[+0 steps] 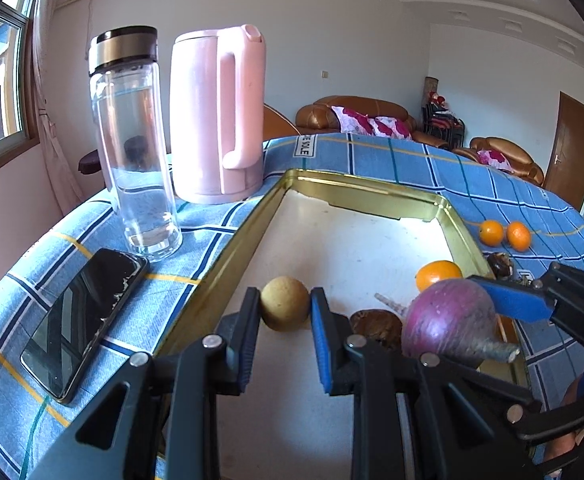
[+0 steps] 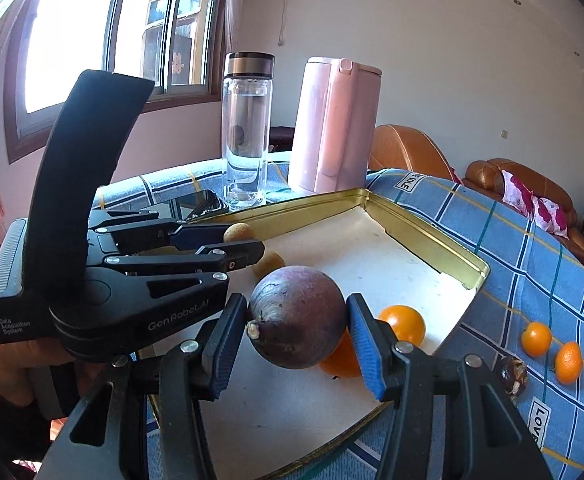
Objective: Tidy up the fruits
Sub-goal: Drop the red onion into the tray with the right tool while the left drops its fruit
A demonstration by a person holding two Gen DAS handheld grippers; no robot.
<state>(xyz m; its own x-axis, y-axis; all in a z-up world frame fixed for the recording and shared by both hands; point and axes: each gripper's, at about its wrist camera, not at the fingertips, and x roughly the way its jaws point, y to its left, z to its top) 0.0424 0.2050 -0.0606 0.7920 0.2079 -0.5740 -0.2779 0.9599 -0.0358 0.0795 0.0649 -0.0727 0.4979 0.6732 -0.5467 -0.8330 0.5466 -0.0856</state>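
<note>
In the left wrist view my left gripper (image 1: 285, 300) is shut on a small tan round fruit (image 1: 285, 309) just above the white floor of a gold-rimmed tin tray (image 1: 371, 188). My right gripper (image 2: 295, 312) is shut on a purple round fruit (image 2: 297, 316) with a short stem, held over the tray (image 2: 311, 204). The same fruit (image 1: 449, 320) shows at the right of the left wrist view. An orange (image 1: 437, 274) and a brown lump (image 1: 375, 326) lie in the tray. Two oranges (image 2: 405, 322) (image 2: 341, 356) show under the purple fruit. The left gripper (image 2: 236, 242) sits left of it.
A glass bottle (image 1: 136, 140), a pink kettle (image 1: 216, 116) and a black phone (image 1: 84, 320) stand left of the tray on the blue checked cloth. Two small oranges (image 1: 491, 233) (image 1: 518, 235) and a brown husk (image 1: 499, 264) lie on the cloth right of it.
</note>
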